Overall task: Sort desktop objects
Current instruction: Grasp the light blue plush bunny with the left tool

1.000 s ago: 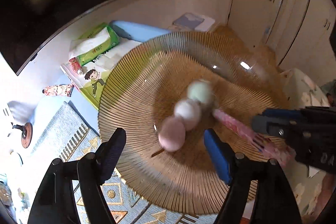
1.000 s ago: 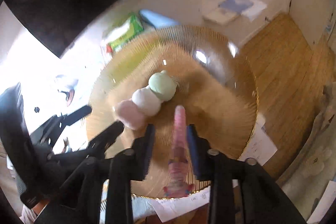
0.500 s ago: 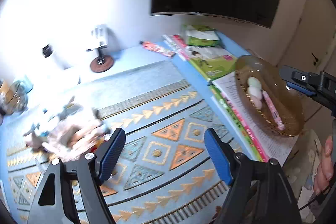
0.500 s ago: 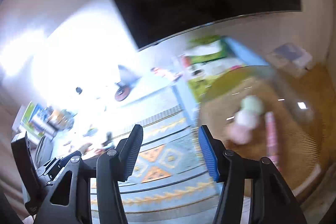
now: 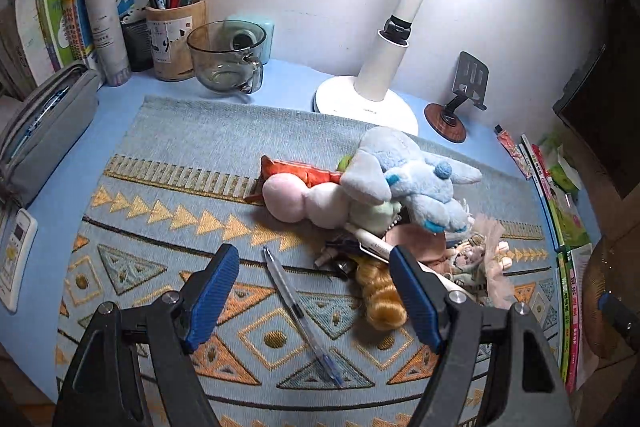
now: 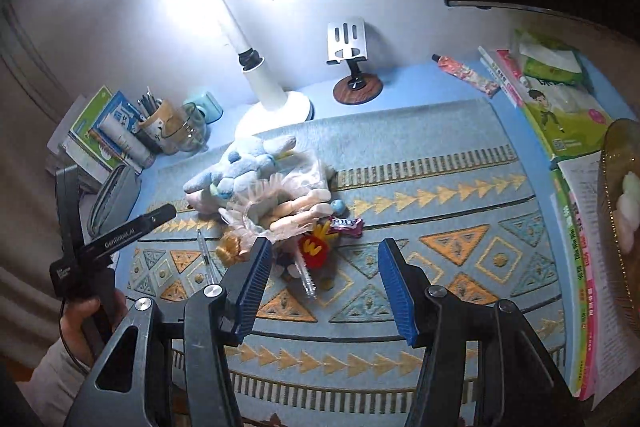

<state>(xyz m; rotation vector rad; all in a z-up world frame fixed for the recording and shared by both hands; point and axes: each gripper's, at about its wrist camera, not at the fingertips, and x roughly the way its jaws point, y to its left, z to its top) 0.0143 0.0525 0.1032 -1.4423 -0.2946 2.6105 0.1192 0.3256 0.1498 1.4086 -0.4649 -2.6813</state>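
A pile of small things lies on the patterned mat [image 5: 160, 163]: a blue plush toy [image 5: 412, 179], a pink and white plush [image 5: 304, 201], a blonde doll [image 6: 272, 215], a red fries toy [image 6: 314, 247] and a candy wrapper [image 6: 346, 223]. A clear pen [image 5: 300, 315] lies loose in front of the pile. My left gripper [image 5: 314, 299] is open and empty above the pen. My right gripper [image 6: 324, 287] is open and empty above the mat, just right of the pile. The amber glass dish [image 6: 620, 195] holding plush balls sits at the far right.
A white lamp [image 5: 376, 83], a phone stand [image 5: 460, 95], a glass mug [image 5: 226, 57], a pen cup [image 5: 176, 35], books [image 5: 60, 19] and a grey pencil case [image 5: 40, 123] line the back and left. Books [image 6: 560, 115] lie at the right edge.
Both grippers have swung left from the amber dish to the pile on the mat. The pink stick that my right gripper held now lies in the dish; that gripper is open.
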